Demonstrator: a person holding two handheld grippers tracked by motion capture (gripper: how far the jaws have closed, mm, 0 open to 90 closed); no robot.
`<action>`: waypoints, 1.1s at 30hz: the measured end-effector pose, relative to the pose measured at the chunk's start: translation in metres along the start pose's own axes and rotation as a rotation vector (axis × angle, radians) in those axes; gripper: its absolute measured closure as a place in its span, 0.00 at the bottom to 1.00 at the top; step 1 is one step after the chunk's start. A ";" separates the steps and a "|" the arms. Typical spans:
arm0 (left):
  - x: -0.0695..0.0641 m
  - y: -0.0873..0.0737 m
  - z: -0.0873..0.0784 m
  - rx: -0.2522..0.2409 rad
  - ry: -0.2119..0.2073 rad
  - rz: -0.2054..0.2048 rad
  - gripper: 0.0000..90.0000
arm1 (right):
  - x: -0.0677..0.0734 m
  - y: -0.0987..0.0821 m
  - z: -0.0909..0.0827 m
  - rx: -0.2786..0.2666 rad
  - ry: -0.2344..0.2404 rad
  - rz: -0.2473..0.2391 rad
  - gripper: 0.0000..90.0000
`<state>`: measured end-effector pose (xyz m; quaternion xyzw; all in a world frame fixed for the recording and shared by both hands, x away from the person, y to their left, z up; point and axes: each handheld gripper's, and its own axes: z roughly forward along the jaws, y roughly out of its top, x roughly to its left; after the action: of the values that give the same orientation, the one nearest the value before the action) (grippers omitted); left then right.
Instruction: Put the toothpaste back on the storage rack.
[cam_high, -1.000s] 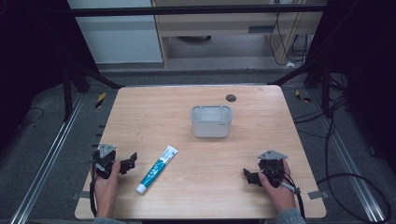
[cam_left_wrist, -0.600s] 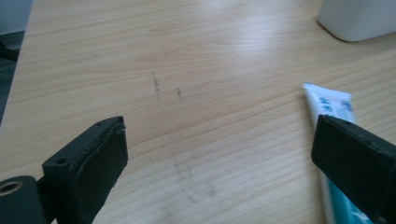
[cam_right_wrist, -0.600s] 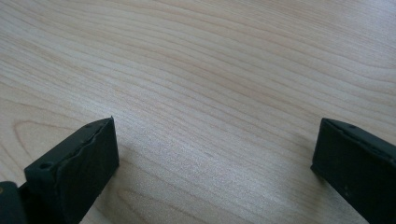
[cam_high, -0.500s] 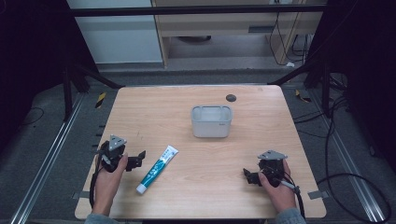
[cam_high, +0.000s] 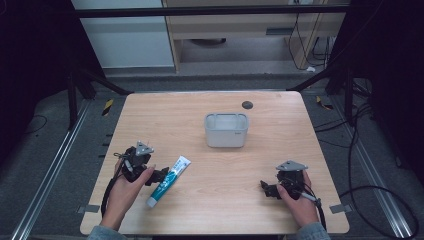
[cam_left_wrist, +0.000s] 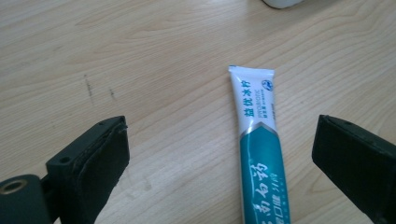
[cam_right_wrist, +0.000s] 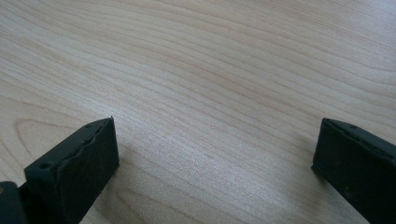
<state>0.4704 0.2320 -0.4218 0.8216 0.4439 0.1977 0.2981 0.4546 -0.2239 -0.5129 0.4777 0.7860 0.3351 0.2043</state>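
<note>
From the high view, the left tongs are sitting near the front left of the wooden counter, with the toothpaste tube lying just to their right, basically touching the tips as far as I can tell. The tube is running diagonally, cap end toward the front edge and flat crimped end pointing up toward the white bin, which is sitting well apart, farther back near the middle. The right tongs are resting near the front right corner, with lots of bare wood between them and the tube. A small dark disc is lying way back near the far edge.

In the left gripper view, the left tongs are spread wide apart, and the tube is lying between the jaws, closer to the right-hand one, not touching either. There's open wood on the other side, and the bin's bottom edge is peeking in at the top.

In the right gripper view, the right tongs are gaping wide too, with plain wood grain between and ahead of the jaws.
</note>
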 end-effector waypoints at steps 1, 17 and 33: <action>-0.002 0.000 0.000 0.006 0.001 0.007 0.04 | 0.000 0.000 0.000 0.000 0.001 0.000 0.00; -0.025 0.017 0.015 0.099 -0.021 0.096 0.05 | 0.000 0.000 0.000 0.000 0.000 0.000 0.00; -0.042 0.031 0.034 0.195 -0.051 0.151 0.28 | -0.001 0.000 0.001 -0.002 -0.006 -0.007 0.00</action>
<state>0.4875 0.1724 -0.4288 0.8825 0.3902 0.1547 0.2121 0.4553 -0.2242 -0.5133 0.4759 0.7867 0.3335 0.2082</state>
